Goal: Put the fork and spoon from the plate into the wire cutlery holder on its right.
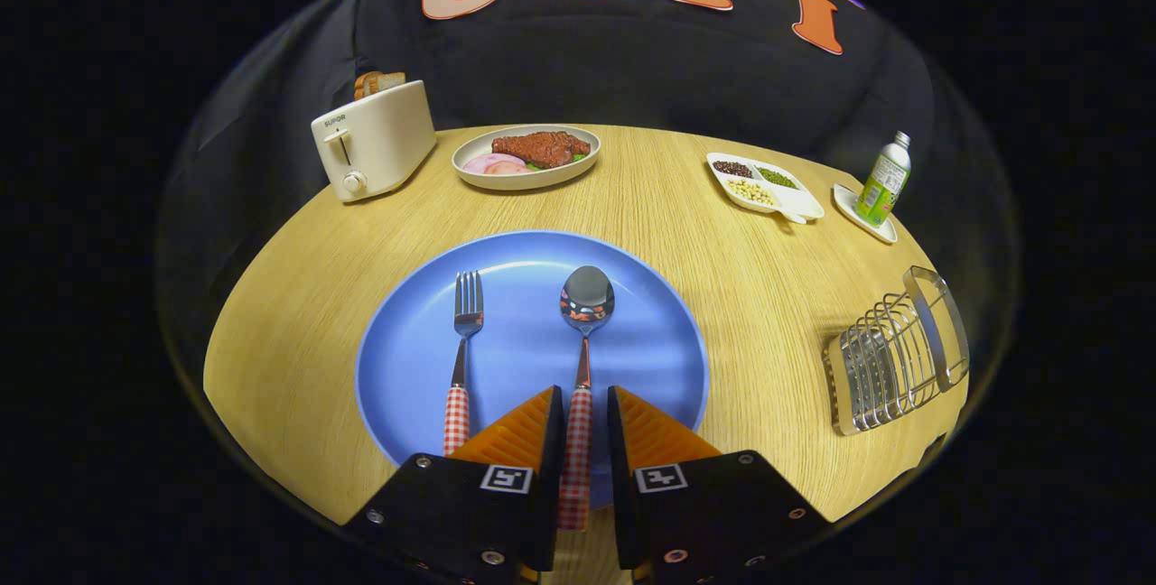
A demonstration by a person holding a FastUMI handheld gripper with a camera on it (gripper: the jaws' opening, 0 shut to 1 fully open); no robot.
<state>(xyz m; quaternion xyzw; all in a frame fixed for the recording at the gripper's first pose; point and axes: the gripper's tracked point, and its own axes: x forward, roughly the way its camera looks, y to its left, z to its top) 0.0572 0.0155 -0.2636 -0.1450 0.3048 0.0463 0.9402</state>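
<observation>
We have the gripper (585, 441) low over the near rim of the blue plate (533, 346), its 2 fingers straddling the checked handle of the spoon (582, 359). A narrow gap shows on each side of the handle, so we read the fingers as parted around it, not yet pressing; nothing is grasped. The spoon lies along the plate with its bowl toward the far side and its handle running back between the fingers and past the near rim. The fork (461, 350) lies parallel just to the left of the spoon, tines far, its handle beside the left finger and apart from it. The wire cutlery holder (894, 355) sits on the wooden table (722, 296) well to the right of the plate, lying tilted with its open frame toward the far right. Both utensils are on the plate, so we judge the task barely begun, at the grasp of the spoon. Risks from here: closing off-centre could roll the round handle out sideways; pinching so far back leaves the heavy bowl free to droop and swing on the lift; the left finger could nudge the fork if we drift left; and the tilted holder may make us miss its opening or knock it along the table.
</observation>
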